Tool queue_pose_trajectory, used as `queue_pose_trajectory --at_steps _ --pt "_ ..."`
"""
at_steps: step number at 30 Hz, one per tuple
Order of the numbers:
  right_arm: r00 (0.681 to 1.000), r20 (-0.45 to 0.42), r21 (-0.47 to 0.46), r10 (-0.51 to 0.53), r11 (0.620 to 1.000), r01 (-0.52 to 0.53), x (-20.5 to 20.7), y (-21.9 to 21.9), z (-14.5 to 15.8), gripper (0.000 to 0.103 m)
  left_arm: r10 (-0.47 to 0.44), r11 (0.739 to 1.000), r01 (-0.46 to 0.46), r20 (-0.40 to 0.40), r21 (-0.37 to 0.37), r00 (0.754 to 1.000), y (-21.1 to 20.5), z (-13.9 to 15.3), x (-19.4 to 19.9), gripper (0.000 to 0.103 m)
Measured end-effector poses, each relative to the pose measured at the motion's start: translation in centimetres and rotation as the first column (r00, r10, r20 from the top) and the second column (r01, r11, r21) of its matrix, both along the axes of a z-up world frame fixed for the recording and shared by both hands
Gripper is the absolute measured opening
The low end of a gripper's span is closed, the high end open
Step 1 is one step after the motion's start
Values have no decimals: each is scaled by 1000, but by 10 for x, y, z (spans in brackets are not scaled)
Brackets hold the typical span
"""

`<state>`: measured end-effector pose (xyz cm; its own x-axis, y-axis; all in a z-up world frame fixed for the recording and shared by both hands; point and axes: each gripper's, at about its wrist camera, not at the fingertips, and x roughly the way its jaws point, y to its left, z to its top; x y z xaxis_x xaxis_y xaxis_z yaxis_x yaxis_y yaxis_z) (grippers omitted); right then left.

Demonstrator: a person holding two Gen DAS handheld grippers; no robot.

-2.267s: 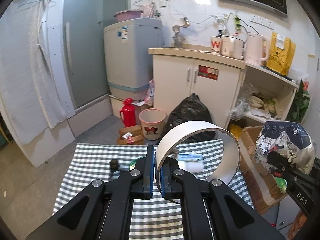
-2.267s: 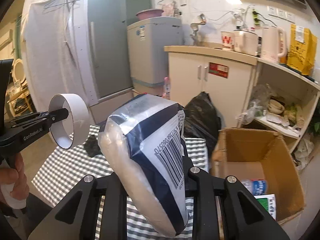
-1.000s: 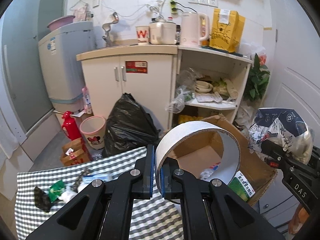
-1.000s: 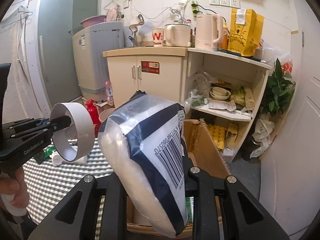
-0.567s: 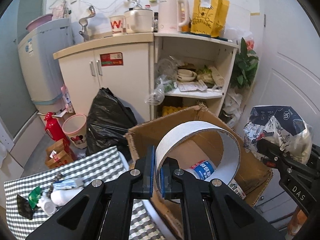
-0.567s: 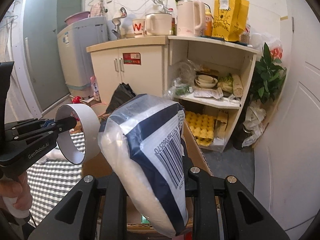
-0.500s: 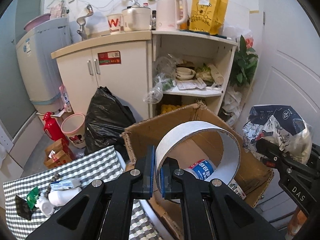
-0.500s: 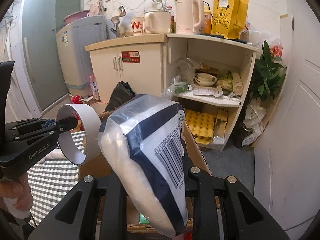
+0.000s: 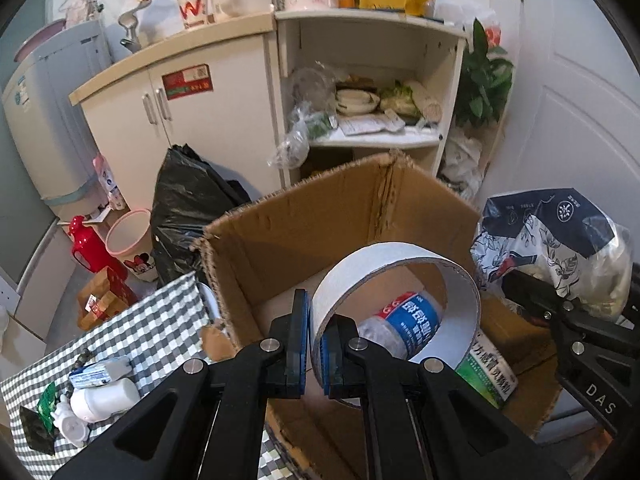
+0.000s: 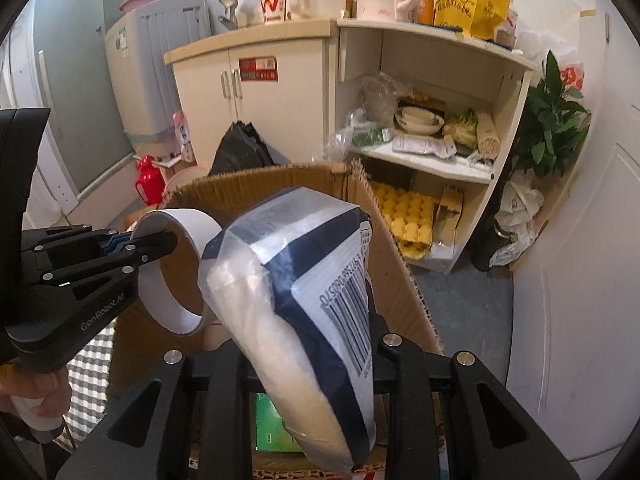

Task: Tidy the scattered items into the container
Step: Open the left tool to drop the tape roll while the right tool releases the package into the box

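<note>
The bag [image 10: 320, 320] hides most of the box's [image 10: 404, 280] inside from the right wrist view. The green packet [image 10: 272, 432] shows partly; its print is unreadable.

We see our left gripper [image 9: 314, 354] as matte black plastic with blue pads and silver screws, "GenRobot.AI" embossed along its side. Our right gripper [image 10: 308, 364], bottom centre, is black too, silver-screwed, with "DAS" printed white.

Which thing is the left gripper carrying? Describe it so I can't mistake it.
Find the open cardboard box beside the checked tablecloth. Above it, the left gripper pinches a wide white ring, hollow, unlike the navy-and-white bag nearby.
</note>
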<state>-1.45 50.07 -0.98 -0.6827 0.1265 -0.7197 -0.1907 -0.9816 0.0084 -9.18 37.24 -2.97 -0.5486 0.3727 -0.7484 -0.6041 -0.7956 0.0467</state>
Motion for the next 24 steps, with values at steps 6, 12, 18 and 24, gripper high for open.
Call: queue_pose_trajectory --at_steps 6,12,18,24 --pt "999 46 -6 5 1000 -4 -9 1 -15 27 -27 999 28 22 -44 999 12 -16 -3 5" --pt "998 62 2 4 1000 -4 -13 1 -20 31 -37 997 39 31 -66 999 17 -23 -2 7" --pt "999 45 19 0 1000 -1 -13 -4 -15 48 -27 998 30 51 -53 998 13 -20 -6 43" --pt "1000 6 33 -11 999 11 -6 -6 -2 63 -35 999 35 35 -12 999 9 -6 -2 60"
